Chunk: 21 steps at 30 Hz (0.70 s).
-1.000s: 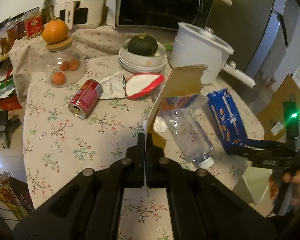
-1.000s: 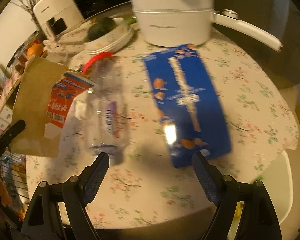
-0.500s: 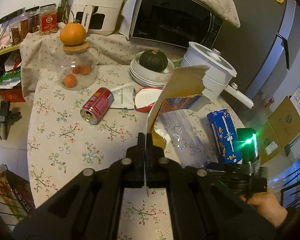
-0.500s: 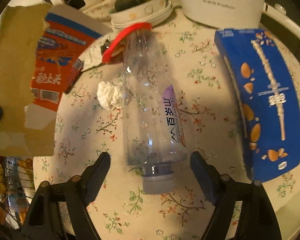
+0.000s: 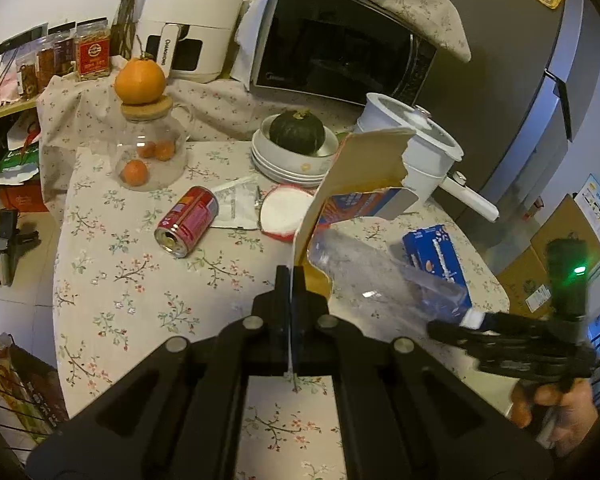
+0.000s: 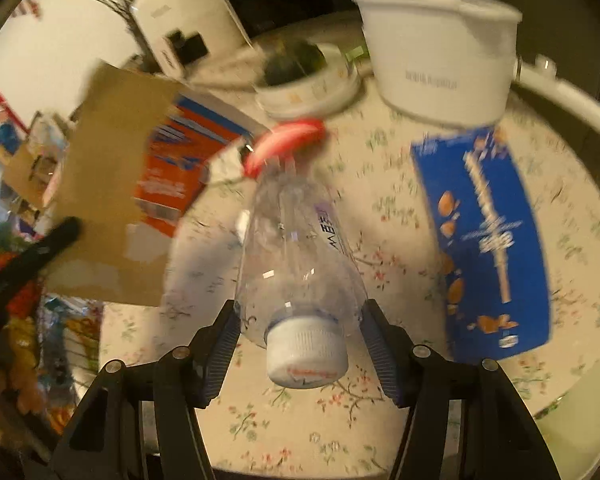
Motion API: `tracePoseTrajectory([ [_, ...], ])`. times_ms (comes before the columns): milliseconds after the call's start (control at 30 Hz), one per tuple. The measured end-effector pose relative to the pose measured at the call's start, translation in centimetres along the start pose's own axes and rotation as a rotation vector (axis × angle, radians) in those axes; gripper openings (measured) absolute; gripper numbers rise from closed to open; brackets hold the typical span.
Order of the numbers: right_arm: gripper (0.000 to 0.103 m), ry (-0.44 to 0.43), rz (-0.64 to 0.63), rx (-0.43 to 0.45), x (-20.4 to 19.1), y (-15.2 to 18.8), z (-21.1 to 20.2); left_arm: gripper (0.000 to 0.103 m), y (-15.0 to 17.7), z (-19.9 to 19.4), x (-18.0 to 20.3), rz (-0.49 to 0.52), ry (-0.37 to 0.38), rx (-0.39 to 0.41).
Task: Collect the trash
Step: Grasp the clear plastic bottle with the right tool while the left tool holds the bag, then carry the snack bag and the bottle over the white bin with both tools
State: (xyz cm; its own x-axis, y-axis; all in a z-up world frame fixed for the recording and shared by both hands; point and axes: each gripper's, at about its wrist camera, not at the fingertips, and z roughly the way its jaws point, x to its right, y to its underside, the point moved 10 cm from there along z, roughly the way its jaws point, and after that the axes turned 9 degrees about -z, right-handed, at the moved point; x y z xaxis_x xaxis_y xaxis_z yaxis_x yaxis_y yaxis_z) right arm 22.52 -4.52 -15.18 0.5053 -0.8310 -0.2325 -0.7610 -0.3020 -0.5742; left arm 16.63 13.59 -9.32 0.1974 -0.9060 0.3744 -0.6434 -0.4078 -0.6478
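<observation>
Left claw (image 5: 290, 276) is clamped on a torn carton (image 5: 352, 184) held upright, screening the table (image 5: 116, 280) behind it. Right claw (image 6: 300, 340) grips a clear bottle (image 6: 300, 248) at its shoulders, cap toward the camera, beside the carton. Only the left view shows a can (image 5: 186, 221) left of the carton.

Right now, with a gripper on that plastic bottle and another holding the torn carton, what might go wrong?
The right gripper pinches the clear bottle near its cap end, on smooth plastic; it could slip out. The left gripper grips only the flattened carton's thin edge, so it may slip free or swing into the bottle.
</observation>
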Motion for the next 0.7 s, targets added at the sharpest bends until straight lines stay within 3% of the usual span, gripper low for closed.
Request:
tracePoseTrajectory([
  [267,0.062,-0.009,-0.021,0.103,0.0,0.2,-6.2,0.001,1.0,-0.1,2.4,0.052,0.025,-0.011],
  [700,0.061,0.024,-0.059,0.153,1.5,3.2,-11.9,0.001,3.0,0.4,6.5,0.158,0.044,-0.033],
])
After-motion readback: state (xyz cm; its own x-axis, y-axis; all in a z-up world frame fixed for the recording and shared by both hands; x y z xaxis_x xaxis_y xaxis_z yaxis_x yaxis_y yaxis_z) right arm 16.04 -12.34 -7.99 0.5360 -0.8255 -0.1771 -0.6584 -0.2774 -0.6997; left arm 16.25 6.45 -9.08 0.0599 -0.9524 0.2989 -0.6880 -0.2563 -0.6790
